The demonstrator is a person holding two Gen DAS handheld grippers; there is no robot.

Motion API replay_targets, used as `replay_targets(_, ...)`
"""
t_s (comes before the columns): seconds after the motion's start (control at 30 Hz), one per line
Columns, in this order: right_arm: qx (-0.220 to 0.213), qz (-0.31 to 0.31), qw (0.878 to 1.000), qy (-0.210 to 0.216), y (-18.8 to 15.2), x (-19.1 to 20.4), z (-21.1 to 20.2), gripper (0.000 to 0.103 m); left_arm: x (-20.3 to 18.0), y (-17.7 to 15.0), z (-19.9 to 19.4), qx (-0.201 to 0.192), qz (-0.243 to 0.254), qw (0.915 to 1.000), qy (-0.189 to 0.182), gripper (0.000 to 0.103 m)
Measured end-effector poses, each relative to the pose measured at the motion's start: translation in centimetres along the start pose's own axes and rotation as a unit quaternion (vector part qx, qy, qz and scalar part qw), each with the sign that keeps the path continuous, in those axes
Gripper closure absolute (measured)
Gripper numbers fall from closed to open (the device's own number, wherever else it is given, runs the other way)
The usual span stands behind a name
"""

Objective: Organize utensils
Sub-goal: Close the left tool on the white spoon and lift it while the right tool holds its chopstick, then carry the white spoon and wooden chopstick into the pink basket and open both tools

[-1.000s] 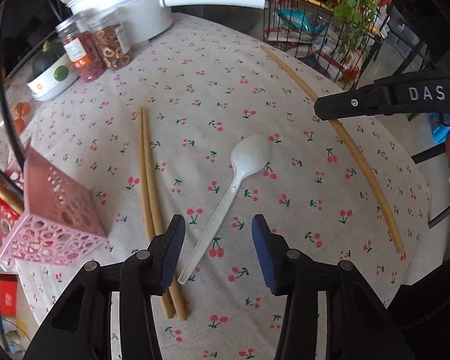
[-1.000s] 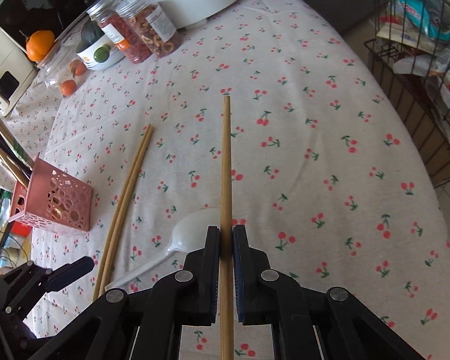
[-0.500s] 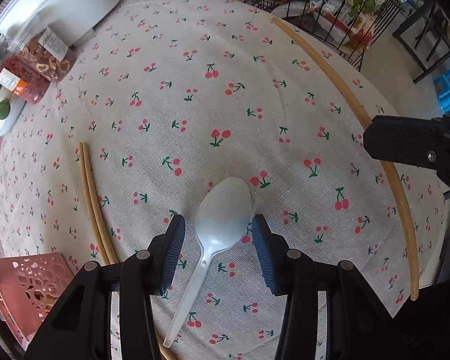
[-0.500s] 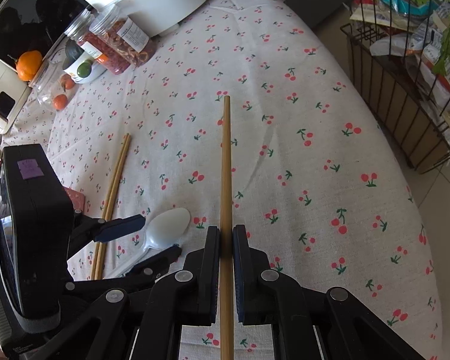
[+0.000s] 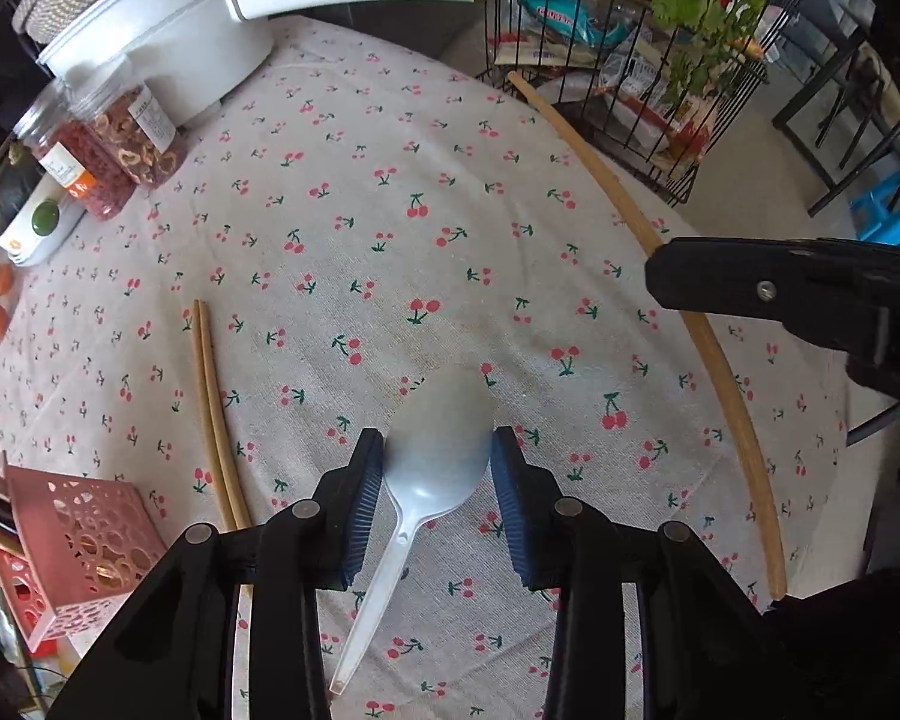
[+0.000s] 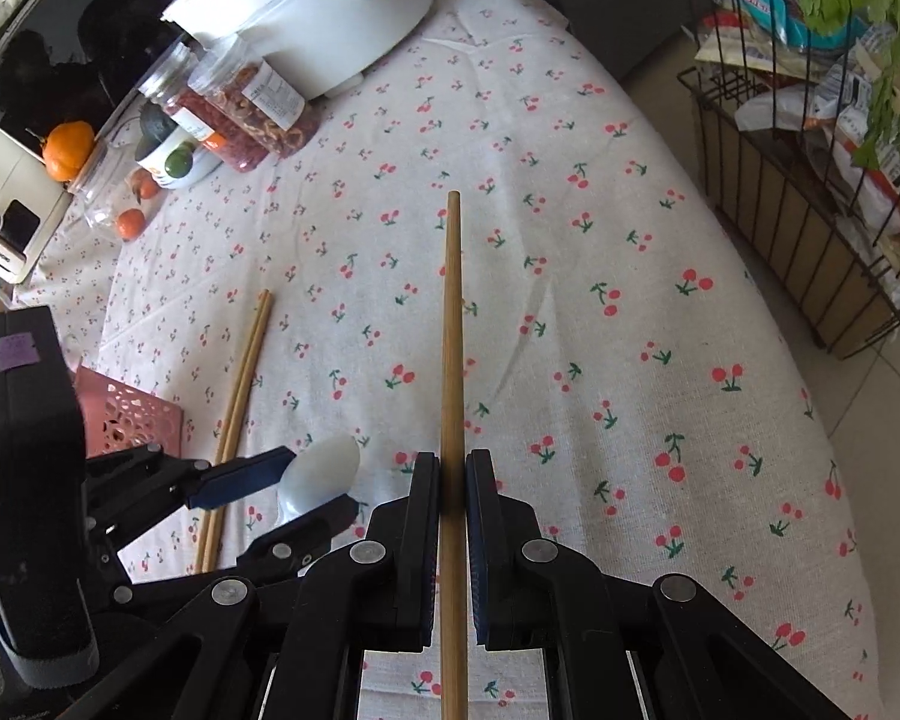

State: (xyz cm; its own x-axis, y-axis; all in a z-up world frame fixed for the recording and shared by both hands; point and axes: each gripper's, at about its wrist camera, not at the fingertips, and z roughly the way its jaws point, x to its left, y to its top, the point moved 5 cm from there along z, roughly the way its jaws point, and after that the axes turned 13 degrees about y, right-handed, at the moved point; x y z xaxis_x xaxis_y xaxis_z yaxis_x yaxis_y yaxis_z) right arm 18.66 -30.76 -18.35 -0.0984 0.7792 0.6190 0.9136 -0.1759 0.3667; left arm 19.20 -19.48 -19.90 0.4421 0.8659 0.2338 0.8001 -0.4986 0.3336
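Observation:
A white plastic spoon (image 5: 432, 450) lies on the cherry-print tablecloth (image 5: 390, 228). My left gripper (image 5: 437, 450) is open, its two pads on either side of the spoon's bowl, close to its edges. The spoon (image 6: 321, 468) and left gripper (image 6: 282, 486) also show in the right wrist view. My right gripper (image 6: 452, 468) is shut on a single long wooden chopstick (image 6: 452, 324), held above the cloth and pointing forward; it also shows in the left wrist view (image 5: 660, 252). A pair of chopsticks (image 5: 213, 414) lies left of the spoon. A pink perforated holder (image 5: 84, 546) stands at the lower left.
A white pot (image 5: 168, 30) with a long handle, two jars (image 5: 114, 156) of dried food, a small bowl (image 5: 36, 228) and tomatoes stand at the back left. A black wire basket (image 5: 630, 48) with packets and greens stands beyond the table's right edge.
My left gripper has moved forward and down over the spoon, so its pads now flank the bowl. The right gripper still holds the chopstick and has shifted a little.

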Motion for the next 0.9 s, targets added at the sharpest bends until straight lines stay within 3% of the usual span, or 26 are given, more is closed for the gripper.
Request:
replay_targets(0.3,-0.068,-0.021,0.997,0.039,0.2,4.4,-2.3,0.096,4.3,-3.5,-8.4,-0.102,-0.077,0.991,-0.041,0.064)
replay_targets(0.53,-0.118,-0.041,0.991,0.056,0.2,7.5,-3.3,0.096,9.3,-5.4,-14.5,-0.185,-0.146,0.9693,-0.069,0.064)
replay_targets(0.7,-0.146,-0.064,0.986,0.056,0.4,9.3,-3.6,0.096,14.1,-5.9,-17.9,-0.269,-0.207,0.9395,-0.045,0.064)
replay_targets(0.9,-0.176,-0.094,0.978,0.054,0.8,11.1,-3.6,0.096,19.6,-7.1,-18.3,-0.374,-0.284,0.8827,-0.014,0.064)
